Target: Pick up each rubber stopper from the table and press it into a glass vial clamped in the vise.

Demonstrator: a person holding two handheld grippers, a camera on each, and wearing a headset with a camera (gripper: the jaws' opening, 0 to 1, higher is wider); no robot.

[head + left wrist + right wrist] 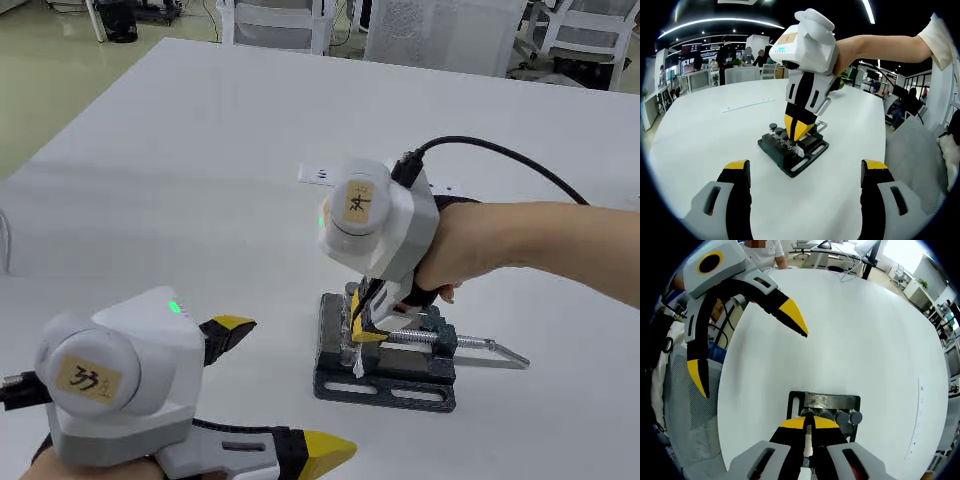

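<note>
A black vise [385,375] stands on the white table and clamps a row of small glass vials. Two of them carry grey rubber stoppers [849,416], also seen as dark stoppers [775,129] in the left gripper view. My right gripper [358,330] points straight down at the near end of the row, its yellow tips shut and touching a vial top [357,362]. Whether a stopper sits under the tips is hidden. My left gripper [282,388] hovers open and empty near the table's front left, well clear of the vise [792,150].
The vise's screw handle [490,347] sticks out to the right. A white paper strip [320,175] lies on the table [200,150] behind the vise. Chairs and desks stand beyond the far edge. A cable [500,160] runs from the right gripper.
</note>
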